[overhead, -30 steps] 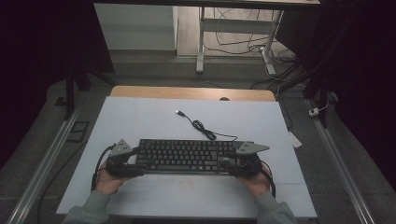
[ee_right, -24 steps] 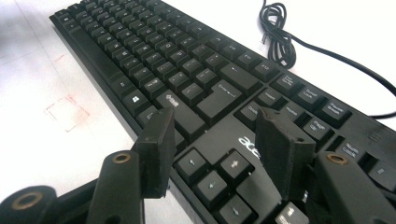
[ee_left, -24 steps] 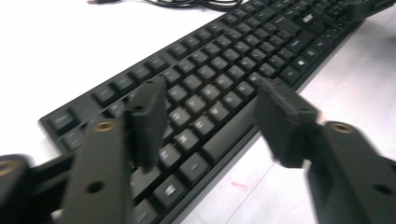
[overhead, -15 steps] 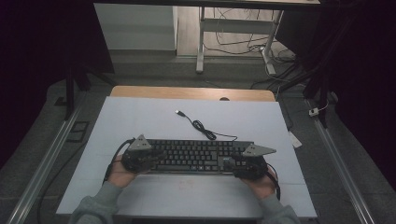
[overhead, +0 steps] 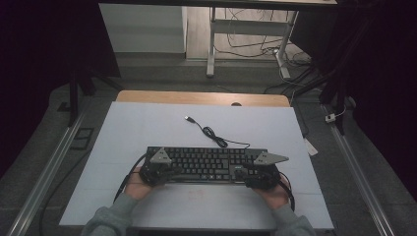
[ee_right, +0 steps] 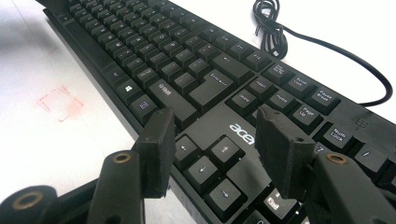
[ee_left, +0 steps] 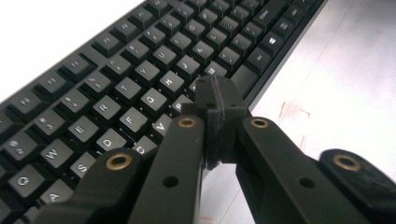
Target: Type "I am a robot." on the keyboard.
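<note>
Left gripper (ee_left: 215,100) clamped empty above the bottom letter row of the black plastic full-size keyboard (overhead: 206,163) on the white table (overhead: 147,123), jaws just closed for key pressing; right gripper (ee_right: 212,140) parted over its arrow keys.

The high view is dim and low in contrast: the pale surface (overhead: 147,128) in the middle of the frame is evenly and weakly lit, both side edges fall into near-black, and the keyboard (overhead: 206,162) reads as a dark block with soft detail. In the left gripper view and the right gripper view the surface burns out to plain white in the upper left and the upper right of the frame. Keys in mid-frame stay fairly sharp, while the black fingers (ee_left: 219,100) at the bottom edge are soft and the far keys blur slightly.
</note>
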Available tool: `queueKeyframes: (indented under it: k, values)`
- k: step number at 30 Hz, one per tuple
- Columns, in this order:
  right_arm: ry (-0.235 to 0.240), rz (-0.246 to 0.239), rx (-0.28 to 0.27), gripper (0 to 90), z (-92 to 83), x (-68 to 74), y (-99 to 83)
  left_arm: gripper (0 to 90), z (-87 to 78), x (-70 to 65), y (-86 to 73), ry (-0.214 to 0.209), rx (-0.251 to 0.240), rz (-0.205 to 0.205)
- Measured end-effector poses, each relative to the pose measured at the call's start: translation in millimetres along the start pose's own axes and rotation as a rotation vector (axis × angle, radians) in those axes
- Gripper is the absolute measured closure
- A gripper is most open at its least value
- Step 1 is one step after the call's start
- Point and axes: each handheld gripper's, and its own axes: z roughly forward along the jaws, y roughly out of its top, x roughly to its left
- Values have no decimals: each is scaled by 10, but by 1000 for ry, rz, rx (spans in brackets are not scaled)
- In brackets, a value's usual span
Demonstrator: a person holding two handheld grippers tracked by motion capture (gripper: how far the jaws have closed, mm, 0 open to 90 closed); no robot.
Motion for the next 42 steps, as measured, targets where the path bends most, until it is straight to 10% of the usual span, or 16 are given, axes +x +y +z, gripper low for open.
queueKeyframes:
  k: [20, 31, 42]
  values:
    - [5, -5, 9, 479, 25, -5, 2, 889, 229, -32, -55, 24, 74, 12]
    - [8, -7, 9, 478, 33, 2, 7, 887, 61, -14, -26, 36, -29, -20]
    - [9, -9, 7, 476, 41, -1, 9, 408, -133, 23, -44, 100, -103, -102]
